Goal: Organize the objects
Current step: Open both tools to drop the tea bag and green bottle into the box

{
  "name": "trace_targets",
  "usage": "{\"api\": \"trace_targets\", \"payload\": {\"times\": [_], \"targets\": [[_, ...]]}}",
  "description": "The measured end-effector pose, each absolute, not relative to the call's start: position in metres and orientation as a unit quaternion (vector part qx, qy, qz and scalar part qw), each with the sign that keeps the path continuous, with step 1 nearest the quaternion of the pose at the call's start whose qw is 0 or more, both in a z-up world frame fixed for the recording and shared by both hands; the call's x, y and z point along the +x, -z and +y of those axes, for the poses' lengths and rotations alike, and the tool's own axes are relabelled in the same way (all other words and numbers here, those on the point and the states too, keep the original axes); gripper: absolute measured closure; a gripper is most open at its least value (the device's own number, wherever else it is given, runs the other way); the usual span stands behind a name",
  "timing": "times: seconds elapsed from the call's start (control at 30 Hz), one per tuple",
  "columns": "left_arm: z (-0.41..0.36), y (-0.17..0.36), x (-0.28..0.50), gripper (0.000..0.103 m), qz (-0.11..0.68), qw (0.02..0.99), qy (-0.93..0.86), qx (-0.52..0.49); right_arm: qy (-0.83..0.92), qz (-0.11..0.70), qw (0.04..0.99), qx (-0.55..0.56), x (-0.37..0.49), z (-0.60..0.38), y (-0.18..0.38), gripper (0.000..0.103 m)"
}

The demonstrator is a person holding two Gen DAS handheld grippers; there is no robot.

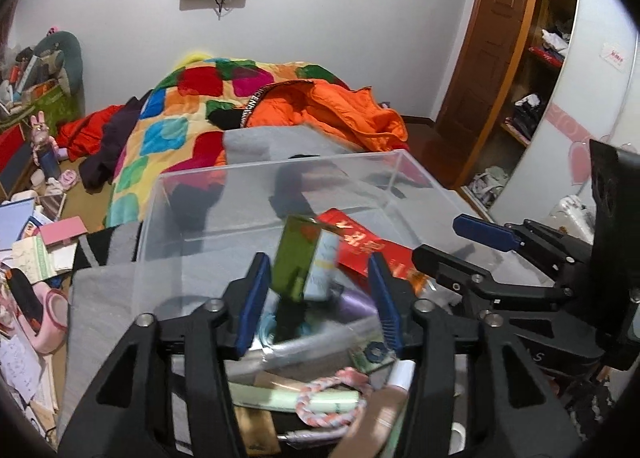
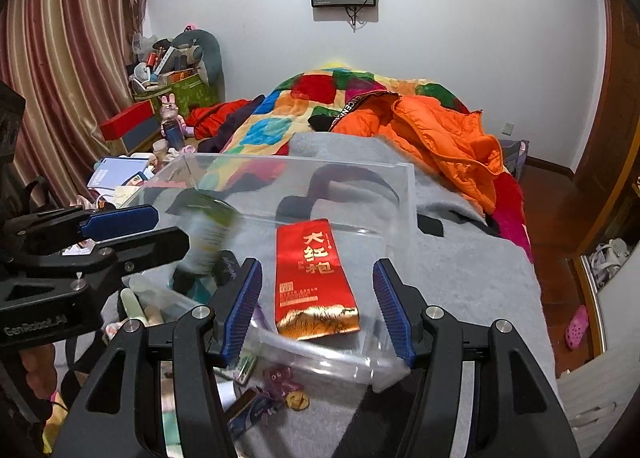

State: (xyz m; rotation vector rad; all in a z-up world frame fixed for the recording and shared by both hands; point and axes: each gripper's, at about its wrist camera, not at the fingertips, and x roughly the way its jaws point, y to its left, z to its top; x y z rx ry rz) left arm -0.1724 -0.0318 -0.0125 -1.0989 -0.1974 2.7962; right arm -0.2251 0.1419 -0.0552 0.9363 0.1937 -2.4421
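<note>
Fingers [image 1: 264, 298] of your left gripper [image 1: 318, 300] are spread, and a blurred green packet [image 1: 296, 258] sits between them, touching neither pad as far as you can tell. Your right gripper [image 2: 318, 308] is spread too, with a red packet [image 2: 314, 278] lying between its fingers, untouched, inside the clear box [image 2: 394, 194]. That box rests on the grey blanket [image 2: 472, 270] of the bed, its far wall beyond both fingertips. Below your left fingers a smaller bin [image 1: 316, 342] is crowded with a pink rope ring [image 1: 332, 398] and a pale tube [image 1: 296, 398]. Near your right fingers, a cookie [image 2: 298, 401] lies on the blanket.
</note>
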Motion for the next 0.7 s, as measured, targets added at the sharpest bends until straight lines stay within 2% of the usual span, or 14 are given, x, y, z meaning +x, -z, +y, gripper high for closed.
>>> {"api": "trace_targets", "payload": {"times": [0.03, 0.23, 0.37, 0.43, 0.7], "targets": [[-0.032, 0.011, -0.170, 0.042, -0.066, 0.066, -0.927, -0.362, 0.901, 0.071, 0.256, 0.344, -0.223, 0.143, 0.054, 0.049], [-0.035, -0.009, -0.146, 0.025, -0.061, 0.060, -0.939, -0.334, 0.906, 0.063, 0.254, 0.334, -0.205, 0.155, 0.046, 0.043], [-0.039, -0.019, -0.127, 0.023, -0.055, 0.052, -0.946, -0.316, 0.910, 0.067, 0.250, 0.325, -0.190, 0.160, 0.042, 0.039], [-0.043, -0.021, -0.117, 0.018, -0.054, 0.045, -0.948, -0.311, 0.910, 0.067, 0.250, 0.323, -0.182, 0.162, 0.041, 0.039], [-0.061, 0.000, -0.091, 0.016, -0.062, 0.020, -0.941, -0.333, 0.903, 0.049, 0.258, 0.341, -0.165, 0.169, 0.050, 0.037]]}}
